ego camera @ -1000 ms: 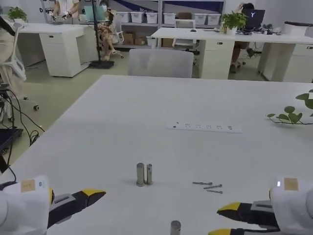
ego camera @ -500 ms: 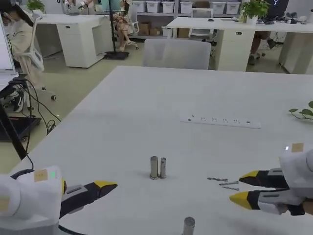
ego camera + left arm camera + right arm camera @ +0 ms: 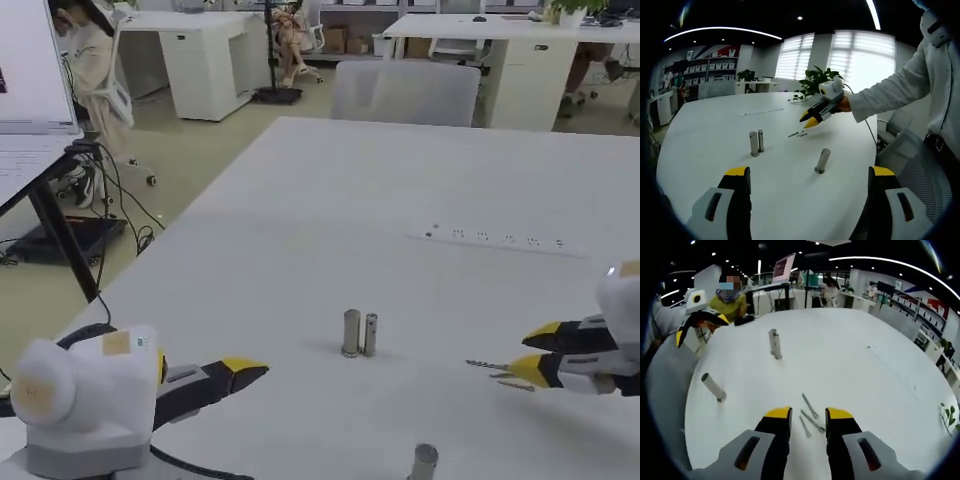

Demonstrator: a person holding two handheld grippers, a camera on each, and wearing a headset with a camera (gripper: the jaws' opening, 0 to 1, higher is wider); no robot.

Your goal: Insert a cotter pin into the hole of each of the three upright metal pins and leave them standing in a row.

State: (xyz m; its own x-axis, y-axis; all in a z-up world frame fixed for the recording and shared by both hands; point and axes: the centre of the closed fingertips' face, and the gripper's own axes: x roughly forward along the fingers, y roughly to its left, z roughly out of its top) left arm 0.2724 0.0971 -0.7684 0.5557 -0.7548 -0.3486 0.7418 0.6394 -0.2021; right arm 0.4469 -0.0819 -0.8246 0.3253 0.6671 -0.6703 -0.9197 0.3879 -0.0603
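Your right gripper has its jaws open only a narrow gap, with nothing in them. The three cotter pins lie loose on the table right off the tips, fanned out and nearly touching each other. That's where I'd worry first. If you close from there you could easily pinch two at once, or clip one by its end and flick the others away. They're thin and flat on the surface too, so the tips may just skate over them.

Your left gripper is spread wide and empty, hanging low near the table edge, well apart from everything.

Further out, two metal pins stand upright tight against each other, touching or very nearly, I can't tell which. Grab or bump one and the other probably goes down with it. The third metal pin stands alone, closer to you and between the grippers, so a low sweep of either arm could knock it over.

The holes are too small to make out, so I'd guess lining up a cotter pin is going to be fiddly.
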